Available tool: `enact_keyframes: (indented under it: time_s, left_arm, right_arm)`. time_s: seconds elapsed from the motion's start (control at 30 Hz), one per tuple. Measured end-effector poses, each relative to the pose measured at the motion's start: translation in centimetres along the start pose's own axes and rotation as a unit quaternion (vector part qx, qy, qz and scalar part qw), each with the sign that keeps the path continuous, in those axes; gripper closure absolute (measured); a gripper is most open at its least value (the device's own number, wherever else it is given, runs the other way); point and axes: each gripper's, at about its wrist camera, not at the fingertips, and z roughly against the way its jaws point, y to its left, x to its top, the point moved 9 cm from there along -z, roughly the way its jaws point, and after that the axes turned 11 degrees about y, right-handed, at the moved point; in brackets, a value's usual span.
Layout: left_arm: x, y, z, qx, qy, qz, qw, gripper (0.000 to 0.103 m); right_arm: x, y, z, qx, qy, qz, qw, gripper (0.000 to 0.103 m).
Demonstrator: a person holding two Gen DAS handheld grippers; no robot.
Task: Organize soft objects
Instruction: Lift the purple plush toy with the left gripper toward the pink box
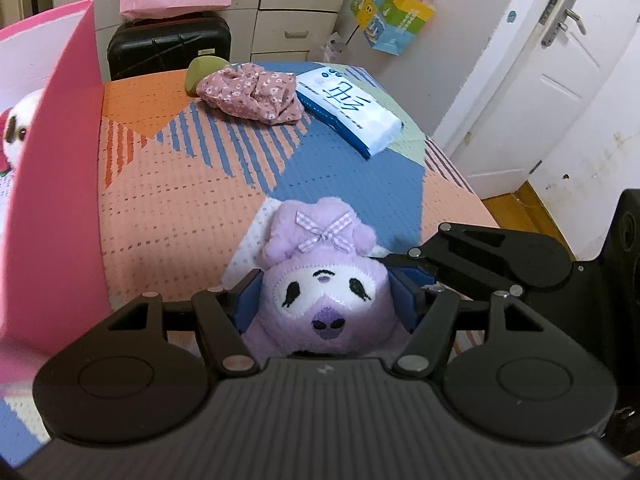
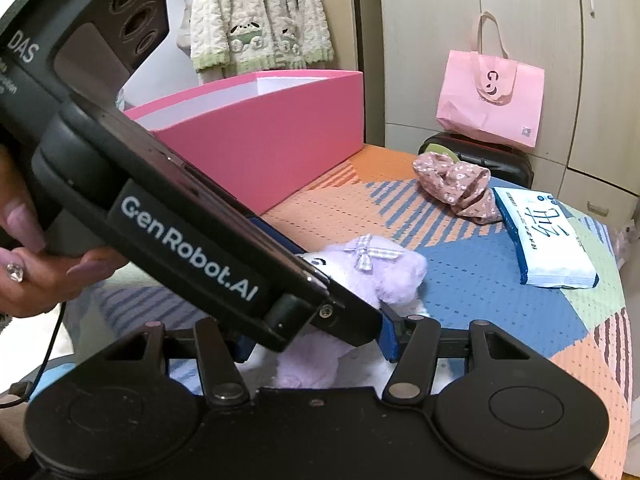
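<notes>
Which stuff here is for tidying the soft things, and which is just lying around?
For the job:
- purple plush toy, clamped in the left tool
- floral cloth
- pink box
- white plush in the box

Just lying about:
- tissue pack
- pink bag
- black suitcase

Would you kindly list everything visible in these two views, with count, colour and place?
plush toy: one, lilac with a checked bow, near edge of the bed, between both grippers' fingers
pink box: one, pink outside and white inside, open-topped, on the bed's far left side
second plush: one, white and brown, partly seen inside the box
floral cloth: one, dusty pink, bunched at the far end of the bed
tissue pack: one, white and blue, right of the cloth
bedspread: one, orange, blue and green patches
suitcase: one, black, beyond the bed
pink bag: one, on the suitcase
left gripper: black, blue pads pressed on the toy's head
right gripper: black, around the toy's body
hand: one, holding the left gripper
</notes>
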Motion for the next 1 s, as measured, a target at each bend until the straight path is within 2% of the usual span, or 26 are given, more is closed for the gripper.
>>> enact_keyframes:
  time_s: [0.17, 0.47, 0.73, 0.9, 1.0]
  left_arm:
    - [-1.4, -0.5, 1.9, -0.011, -0.007, -0.010, 0.9999, 0.038]
    - [-4.2, -0.5, 6.1, -0.039, -0.004, 0.004, 0.9992, 0.038]
    - [-7.2, 0.3, 11.0, -0.026, -0.020, 0.004, 0.9995, 0.038]
    - [-9.3, 1.6, 14.0, -0.016, -0.036, 0.024, 0.9989, 0.037]
    - [-10.3, 2.5, 15.4, -0.011, -0.039, 0.035, 0.9985, 0.036]
  right_arm:
    - [-0.2, 1.7, 1.5, 0.006, -0.003, 0.002, 1.000, 0.041]
    - [-0.1, 5.7, 4.4, 0.028, -0.009, 0.012, 0.999, 0.041]
    - [1.3, 10.4, 6.5, 0.069, -0.013, 0.031, 0.997, 0.042]
    - [2.7, 13.2, 7.2, 0.107, -0.013, 0.042, 0.993, 0.043]
    - [3.7, 14.9, 7.7, 0.113, -0.024, 0.064, 0.991, 0.049]
